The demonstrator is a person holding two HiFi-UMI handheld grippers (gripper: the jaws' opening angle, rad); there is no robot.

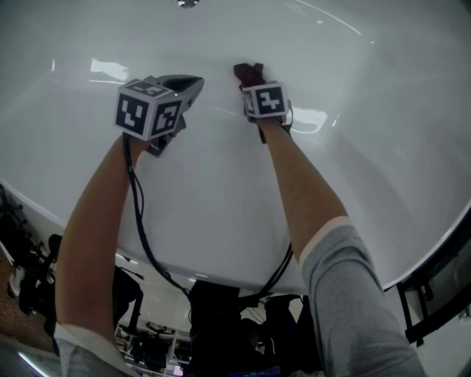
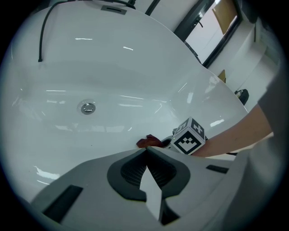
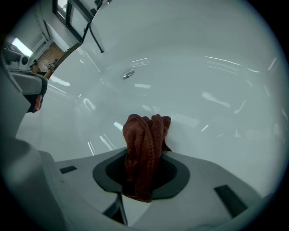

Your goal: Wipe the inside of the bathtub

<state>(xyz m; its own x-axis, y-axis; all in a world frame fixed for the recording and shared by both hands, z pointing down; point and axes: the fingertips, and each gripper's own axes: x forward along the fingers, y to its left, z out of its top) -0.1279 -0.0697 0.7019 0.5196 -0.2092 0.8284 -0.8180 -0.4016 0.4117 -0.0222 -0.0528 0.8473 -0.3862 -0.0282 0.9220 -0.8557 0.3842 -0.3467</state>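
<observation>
Right gripper view: dark-red cloth [image 3: 144,144] clamped tight in the right gripper [image 3: 145,173]. The fabric is bunched up btwn the jaws, its top poking past the tips toward the bathtub [image 3: 203,67] wall. It looks pressed on or just off the surface; can't call contact for sure.

Head view shows that gripper reaching deep onto the sloped inner side, w/ the drain [image 1: 188,3] well apart, further up. Left gripper [image 1: 190,85] hangs just beside it, jaws together on nothing, not wiping.

Progress, as a guess: wipe under way, cloth in hand and at the wall. Tub reads glossy white all over, no streaks or dirt to mark done vs. left, so the floor, drain area and far side probably remain.
</observation>
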